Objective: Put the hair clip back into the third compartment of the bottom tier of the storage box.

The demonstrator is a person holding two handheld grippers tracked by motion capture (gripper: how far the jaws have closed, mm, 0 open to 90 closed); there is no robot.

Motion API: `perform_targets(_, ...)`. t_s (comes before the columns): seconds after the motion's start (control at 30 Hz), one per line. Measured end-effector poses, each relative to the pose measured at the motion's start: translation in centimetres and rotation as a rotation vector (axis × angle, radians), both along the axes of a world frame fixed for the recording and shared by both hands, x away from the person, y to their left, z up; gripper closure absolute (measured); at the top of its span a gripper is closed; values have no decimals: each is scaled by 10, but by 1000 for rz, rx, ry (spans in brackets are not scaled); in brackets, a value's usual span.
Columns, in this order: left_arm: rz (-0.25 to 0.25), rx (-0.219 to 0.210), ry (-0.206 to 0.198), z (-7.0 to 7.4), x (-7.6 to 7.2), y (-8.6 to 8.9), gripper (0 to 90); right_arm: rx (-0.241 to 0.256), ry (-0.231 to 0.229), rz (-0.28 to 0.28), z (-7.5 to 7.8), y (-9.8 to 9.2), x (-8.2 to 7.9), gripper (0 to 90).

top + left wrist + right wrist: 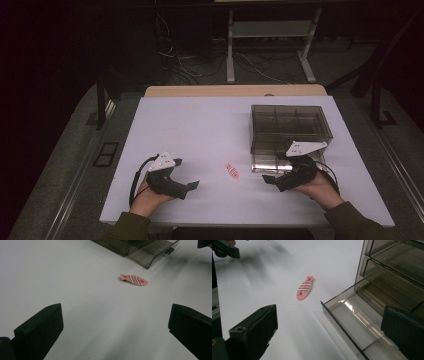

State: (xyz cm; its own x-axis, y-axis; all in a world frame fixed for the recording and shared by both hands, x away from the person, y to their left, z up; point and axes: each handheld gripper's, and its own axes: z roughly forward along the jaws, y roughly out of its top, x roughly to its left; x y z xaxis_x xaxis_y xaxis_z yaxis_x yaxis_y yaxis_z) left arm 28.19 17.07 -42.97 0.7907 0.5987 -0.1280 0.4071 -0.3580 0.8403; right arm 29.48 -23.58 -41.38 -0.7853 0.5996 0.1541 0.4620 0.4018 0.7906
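A small pink fish-shaped clip [232, 171] with white stripes lies flat on the white table [200, 125], between my two grippers. My left gripper [192, 186] rests near the front edge, to the clip's left, and points right. In the left gripper view its jaws [115, 330] stand wide open, with the clip [134, 279] ahead and nothing between them. My right gripper [267, 180] points left from beside the smoky drawer box [290, 127]. It is open too [329, 332]: the clip [304, 288] lies ahead and to the left, and the pulled-out bottom drawer [354, 325] sits under its right jaw.
The drawer box [397, 270] holds stacked drawers, and its bottom one [265, 164] sticks out toward the front edge. The left gripper [224, 248] shows far off in the right gripper view. Behind the table are a wooden edge [235, 91], floor cables [250, 62] and metal legs.
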Motion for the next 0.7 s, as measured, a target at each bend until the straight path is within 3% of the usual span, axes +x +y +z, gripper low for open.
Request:
perform_targets(0.4, -1, 1, 1, 0, 0, 0, 0, 1, 3, 13, 4, 9, 5, 2)
perform_targets(0.43, 0, -2, -1, 0, 0, -1, 0, -1, -1, 19, 5, 11, 6, 40)
perform_targets(0.7, -10, -2, -6, 0, 0, -3, 0, -11, 5, 36, 7, 19, 9, 83)
